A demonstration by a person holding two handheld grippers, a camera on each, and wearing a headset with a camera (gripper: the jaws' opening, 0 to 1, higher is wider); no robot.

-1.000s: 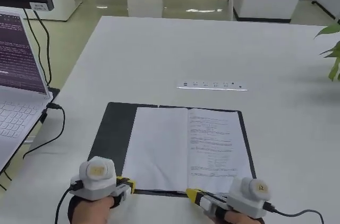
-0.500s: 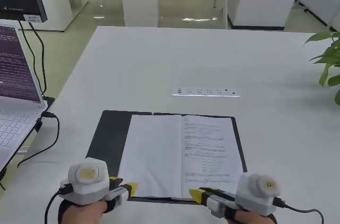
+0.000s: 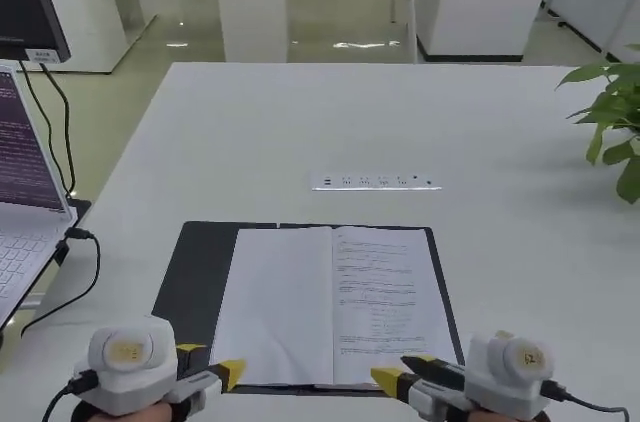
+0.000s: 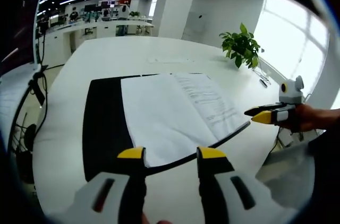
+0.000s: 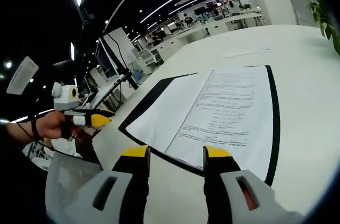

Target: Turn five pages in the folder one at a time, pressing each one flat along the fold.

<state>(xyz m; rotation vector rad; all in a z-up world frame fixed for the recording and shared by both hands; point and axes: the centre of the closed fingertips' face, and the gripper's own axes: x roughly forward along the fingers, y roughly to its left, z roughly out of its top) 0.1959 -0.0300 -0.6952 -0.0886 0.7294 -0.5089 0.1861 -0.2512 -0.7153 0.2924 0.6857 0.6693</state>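
Left gripper view: left gripper jaws moderately apart, nothing between them. Tips are level with the near edge of the folder; can't tell if they touch it. Folder lies open and flat on the table. Black inside cover is ahead of the left jaw, blank page ahead of the gap, printed page ahead-right of the right jaw.

Right gripper view: right gripper jaws likewise apart and empty, tips at the same near edge. Printed page is straight ahead of the gap, blank page ahead-left of the left jaw, the fold running away between the two pages. Left gripper sits well off to the left of these jaws, held in a hand.

Head view: left gripper is by the blank page's near corner, right gripper by the printed page's, well apart. Beyond the folder, past both pairs of jaws: power strip on the table. Laptop with a cable is far left of the left jaws. Plant is far right of the right jaws.
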